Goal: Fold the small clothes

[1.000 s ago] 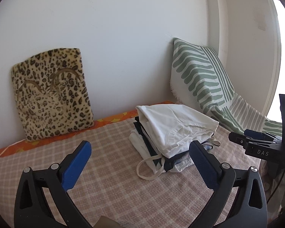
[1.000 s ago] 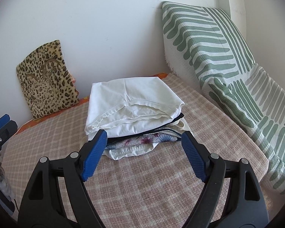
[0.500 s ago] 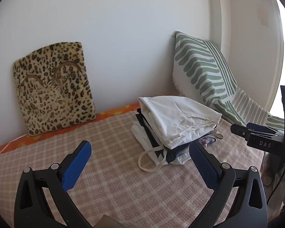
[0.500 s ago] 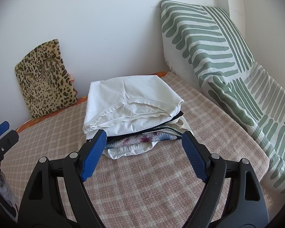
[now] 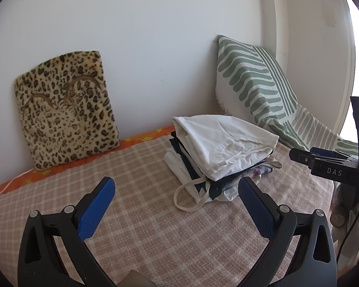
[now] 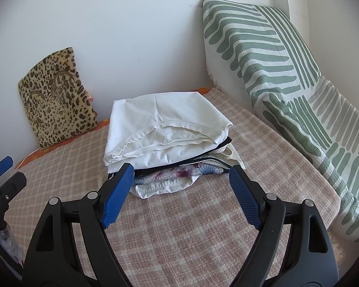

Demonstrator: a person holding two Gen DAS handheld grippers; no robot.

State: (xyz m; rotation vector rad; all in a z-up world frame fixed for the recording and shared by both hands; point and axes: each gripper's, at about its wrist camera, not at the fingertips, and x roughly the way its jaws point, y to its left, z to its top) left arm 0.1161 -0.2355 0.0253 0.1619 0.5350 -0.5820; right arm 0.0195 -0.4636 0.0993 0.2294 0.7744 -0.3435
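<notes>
The stack of folded clothes [image 6: 170, 143] sits in the centre of the right wrist frame on the checked blanket [image 6: 203, 227], topped by a white garment [image 6: 165, 117], its open hems facing the lens. The right gripper [image 6: 182, 186] hangs just before the stack's near edge, jaws spread and empty. In the left wrist frame the stack lies right of centre, well beyond the left gripper [image 5: 177, 198], likewise spread and empty; the right one looks nearer
</notes>
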